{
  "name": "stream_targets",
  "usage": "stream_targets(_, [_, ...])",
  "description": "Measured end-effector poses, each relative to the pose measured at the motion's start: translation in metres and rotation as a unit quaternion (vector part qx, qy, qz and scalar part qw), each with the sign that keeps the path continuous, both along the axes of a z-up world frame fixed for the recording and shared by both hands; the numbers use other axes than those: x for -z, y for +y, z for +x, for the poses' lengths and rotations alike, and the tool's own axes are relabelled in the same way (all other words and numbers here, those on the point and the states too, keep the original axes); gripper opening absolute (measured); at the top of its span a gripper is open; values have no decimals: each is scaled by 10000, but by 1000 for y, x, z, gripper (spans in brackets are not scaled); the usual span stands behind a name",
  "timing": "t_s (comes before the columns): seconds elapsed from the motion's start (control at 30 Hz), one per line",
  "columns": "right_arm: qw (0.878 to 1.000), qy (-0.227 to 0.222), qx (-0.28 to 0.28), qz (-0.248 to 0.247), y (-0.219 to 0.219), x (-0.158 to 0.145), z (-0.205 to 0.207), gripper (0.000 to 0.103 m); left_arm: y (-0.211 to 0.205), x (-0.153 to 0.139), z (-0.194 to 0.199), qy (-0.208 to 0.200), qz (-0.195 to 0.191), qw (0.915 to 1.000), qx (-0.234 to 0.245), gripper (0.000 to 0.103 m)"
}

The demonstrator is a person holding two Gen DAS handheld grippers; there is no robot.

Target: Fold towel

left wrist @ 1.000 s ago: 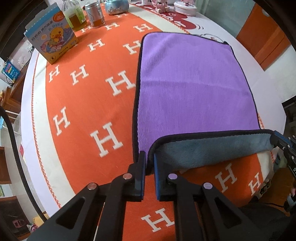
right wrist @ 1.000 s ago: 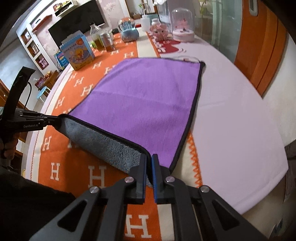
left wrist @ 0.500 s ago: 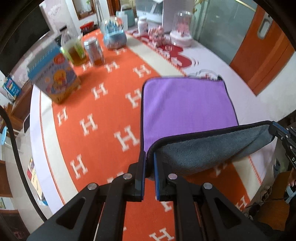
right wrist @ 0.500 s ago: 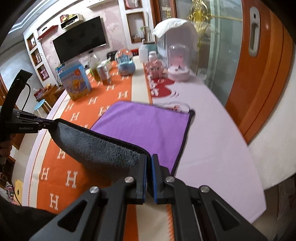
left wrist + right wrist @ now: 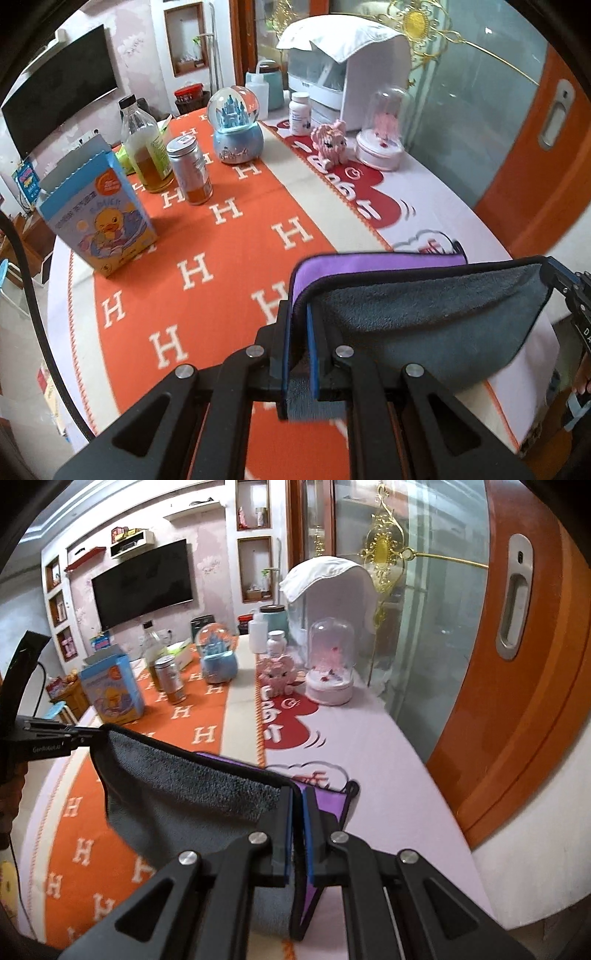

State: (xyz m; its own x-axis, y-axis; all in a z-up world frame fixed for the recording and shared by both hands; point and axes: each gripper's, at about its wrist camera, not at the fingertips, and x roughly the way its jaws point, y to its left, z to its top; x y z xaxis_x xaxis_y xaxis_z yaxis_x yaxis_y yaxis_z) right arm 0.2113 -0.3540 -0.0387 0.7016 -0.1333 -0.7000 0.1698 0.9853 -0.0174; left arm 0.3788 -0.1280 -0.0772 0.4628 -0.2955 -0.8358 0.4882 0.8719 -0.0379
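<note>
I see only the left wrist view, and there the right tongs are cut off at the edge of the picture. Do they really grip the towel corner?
Observer: Yes. In the right wrist view the right tongs are shut on the towel, at its black-hemmed corner.
Operator: And the towel's right side edge? The grey flap hides it from me.
Observer: It runs from the tongs down to the far right corner, which lies flat on the pale tablecloth.
Operator: Does anything hang under the right tongs?
Observer: Yes, a fold of towel hangs below them, grey on the left, purple on the right.
</note>
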Motion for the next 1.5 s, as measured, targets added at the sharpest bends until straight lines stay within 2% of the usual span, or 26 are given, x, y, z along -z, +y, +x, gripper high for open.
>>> stream_targets(0.2, [9984, -184, 137, -517, 2, 21, 26, 5, -11, 40, 27, 30, -288, 9992, -272, 6])
stream_targets(0.3, [9967, -85, 222, -779, 1, 40, 39, 5, -16, 58, 40, 184, -437, 9979, -437, 6])
stream_targets(0.5, [9935, 121, 295, -1095, -7, 70, 55, 5, -28, 78, 53, 100, -608, 9966, -541, 6])
stream_targets(0.57, [9938, 218, 273, -1053, -12, 78, 60, 5, -32, 83, 57, 169, -598, 9965, -553, 8])
stream_targets(0.7, [9936, 412, 370, -982, -25, 93, 68, 11, -36, 91, 64, 232, -530, 9961, -668, 21])
stream_targets(0.83, [9934, 486, 519, -898, -35, 101, 73, 15, -34, 95, 67, 255, -467, 9959, -727, 28])
stream_targets(0.93, [9941, 563, 569, -736, -42, 105, 76, 22, -30, 95, 67, 218, -338, 9956, -845, 34])
stream_targets(1.07, [9949, 576, 664, -499, -47, 105, 74, 35, -15, 90, 62, 277, -355, 9936, -1032, 36])
stream_targets(1.17, [9951, 564, 718, -370, -46, 101, 71, 51, -3, 82, 55, 204, -324, 9922, -1183, 46])
stream_targets(1.4, [9963, 482, 670, -239, -34, 85, 59, 69, 27, 55, 29, -25, -228, 9898, -1403, 64])
stream_targets(1.5, [9976, 397, 563, -83, -24, 75, 47, 73, 43, 45, 12, -95, -219, 9885, -1494, 70])
